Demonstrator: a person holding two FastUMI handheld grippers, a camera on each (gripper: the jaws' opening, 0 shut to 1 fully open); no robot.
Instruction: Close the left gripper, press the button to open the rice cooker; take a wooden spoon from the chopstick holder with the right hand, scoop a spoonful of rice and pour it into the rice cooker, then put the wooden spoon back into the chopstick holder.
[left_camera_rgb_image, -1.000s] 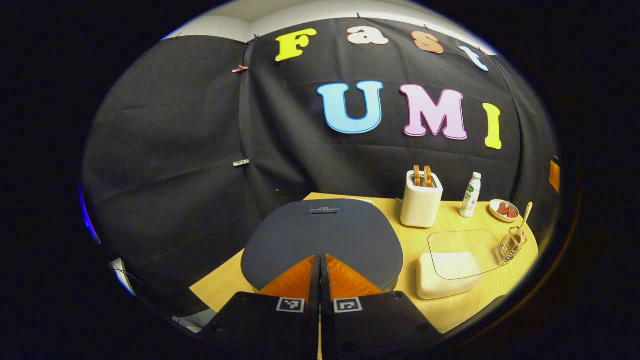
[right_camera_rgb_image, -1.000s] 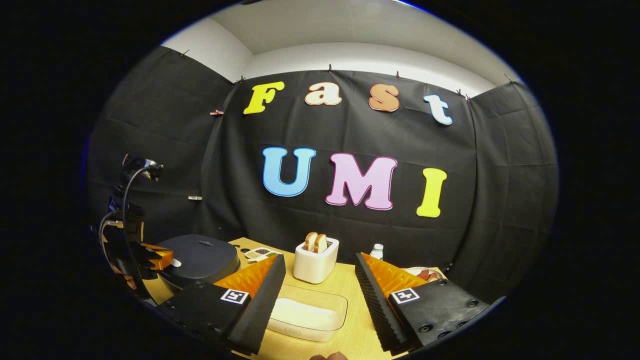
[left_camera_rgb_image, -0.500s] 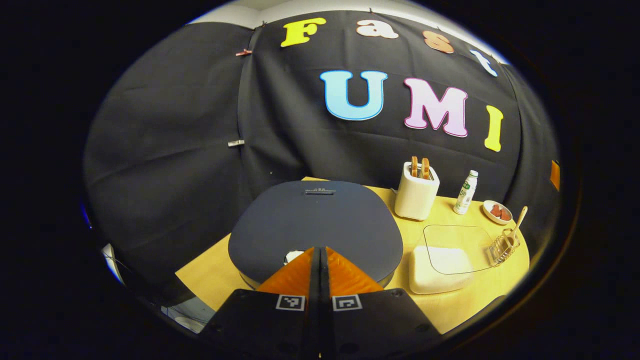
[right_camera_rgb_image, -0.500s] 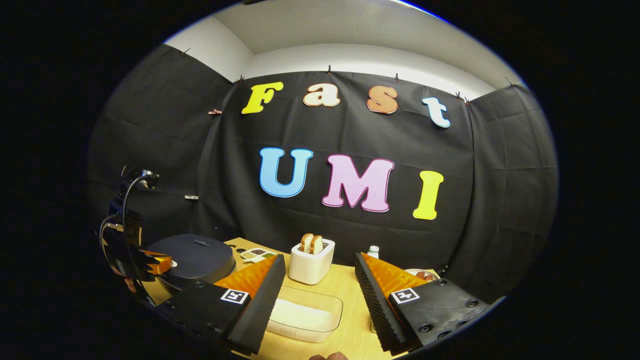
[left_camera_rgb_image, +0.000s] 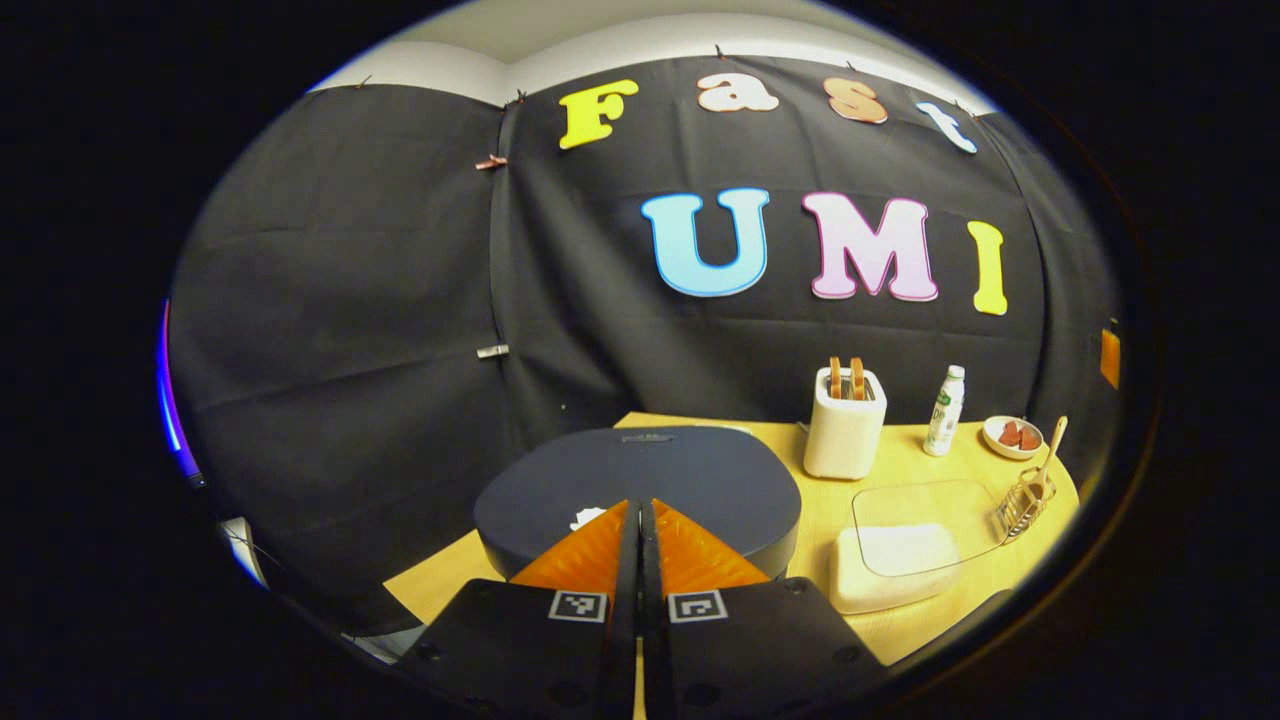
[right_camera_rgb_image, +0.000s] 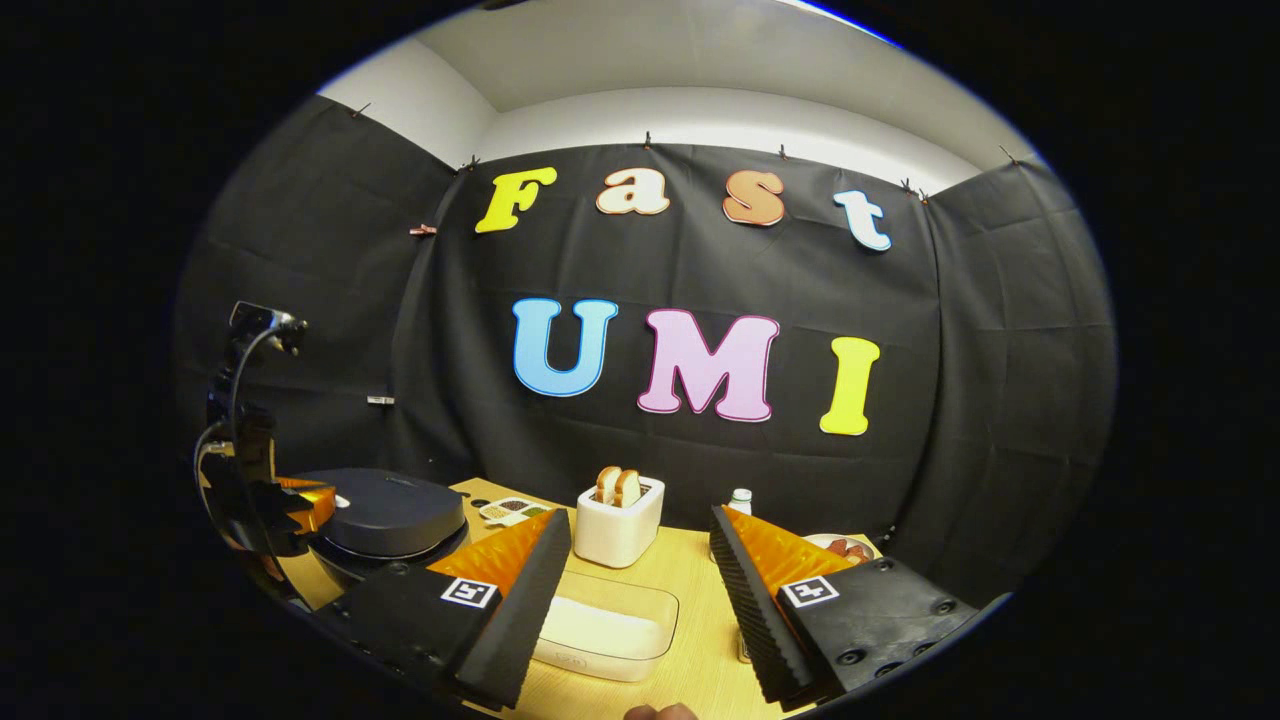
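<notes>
The left gripper (left_camera_rgb_image: 640, 505), its fingers pressed together on nothing, has lifted back a little from the rice cooker (left_camera_rgb_image: 640, 485): half a second ago its tip sat lower over the front of the lid beside the white button (left_camera_rgb_image: 587, 517), and now the lid appears flatter and further below the tip. In the right gripper view the dark lid (right_camera_rgb_image: 385, 510) seems raised at its front edge above the body, so the press has probably released the latch, though the angle is too poor to be sure it is open. The right gripper (right_camera_rgb_image: 640, 545) has barely shifted; its fingers stand wide apart and empty above the clear box of rice (right_camera_rgb_image: 605, 630) on the tabletop (left_camera_rgb_image: 900, 470). The wooden spoon (left_camera_rgb_image: 1046, 455) stands untouched in the wire chopstick holder (left_camera_rgb_image: 1020, 505) at the far right edge, well apart from both grippers. If the lid is indeed free, fetching that spoon comes next.
</notes>
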